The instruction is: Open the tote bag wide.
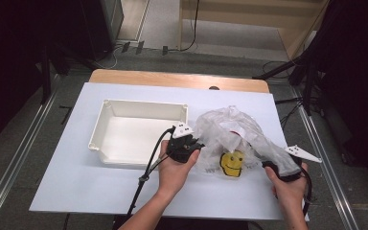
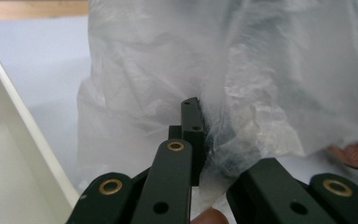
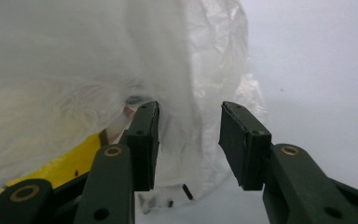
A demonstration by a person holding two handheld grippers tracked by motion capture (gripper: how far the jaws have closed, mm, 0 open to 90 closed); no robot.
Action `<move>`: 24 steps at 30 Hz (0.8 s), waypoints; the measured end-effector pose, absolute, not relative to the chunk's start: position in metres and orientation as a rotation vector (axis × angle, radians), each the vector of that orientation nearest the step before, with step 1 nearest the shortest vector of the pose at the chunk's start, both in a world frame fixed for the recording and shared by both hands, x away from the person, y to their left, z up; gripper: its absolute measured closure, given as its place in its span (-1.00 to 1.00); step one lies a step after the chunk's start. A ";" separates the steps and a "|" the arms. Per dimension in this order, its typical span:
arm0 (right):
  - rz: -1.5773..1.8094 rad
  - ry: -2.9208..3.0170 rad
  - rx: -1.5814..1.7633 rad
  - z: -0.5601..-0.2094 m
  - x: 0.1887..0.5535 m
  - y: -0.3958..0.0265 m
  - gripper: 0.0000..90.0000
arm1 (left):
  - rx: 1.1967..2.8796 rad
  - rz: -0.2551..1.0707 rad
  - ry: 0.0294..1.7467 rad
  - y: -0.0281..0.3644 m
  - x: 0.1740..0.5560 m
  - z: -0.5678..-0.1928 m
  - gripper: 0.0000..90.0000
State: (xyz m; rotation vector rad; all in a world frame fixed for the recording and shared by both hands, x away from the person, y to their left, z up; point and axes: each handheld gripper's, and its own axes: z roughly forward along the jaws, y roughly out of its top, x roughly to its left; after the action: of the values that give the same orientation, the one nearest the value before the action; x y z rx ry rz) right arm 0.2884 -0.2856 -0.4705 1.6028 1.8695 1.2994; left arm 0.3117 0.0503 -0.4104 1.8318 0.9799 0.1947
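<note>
A crumpled clear plastic bag (image 1: 225,127) with a yellow smiley face (image 1: 232,164) on it lies on the white table top, right of centre. My left gripper (image 1: 199,143) is at the bag's left side. In the left gripper view it (image 2: 200,128) is shut, with a fold of the bag (image 2: 168,70) pinched between its pads. My right gripper (image 1: 267,164) is at the bag's right side. In the right gripper view it (image 3: 189,126) stands open, with the bag's film (image 3: 74,56) and the yellow print (image 3: 70,163) close in front of its jaws.
A white rectangular tray (image 1: 143,103) stands left of the bag, its wall (image 2: 9,98) beside my left gripper. The white board (image 1: 76,187) covers a wooden table (image 1: 172,78). A black cable (image 1: 146,172) trails from my left gripper towards the front edge.
</note>
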 end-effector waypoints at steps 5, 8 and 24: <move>1.300 1.857 1.611 -0.472 0.287 -0.291 0.35 | 1.862 0.173 0.986 0.044 0.310 -0.424 0.99; 1.303 1.834 1.612 -0.472 0.286 -0.294 0.47 | 1.873 0.171 0.986 0.041 0.309 -0.430 0.98; 1.407 1.685 1.593 -0.457 0.285 -0.297 0.28 | 1.718 0.313 0.916 0.046 0.281 -0.457 0.89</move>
State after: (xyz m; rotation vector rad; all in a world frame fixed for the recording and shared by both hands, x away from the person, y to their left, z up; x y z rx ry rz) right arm 0.2847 -0.2967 -0.4569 1.5928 1.6853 1.4072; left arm 0.2811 0.0461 -0.4575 1.7179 0.9164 0.3128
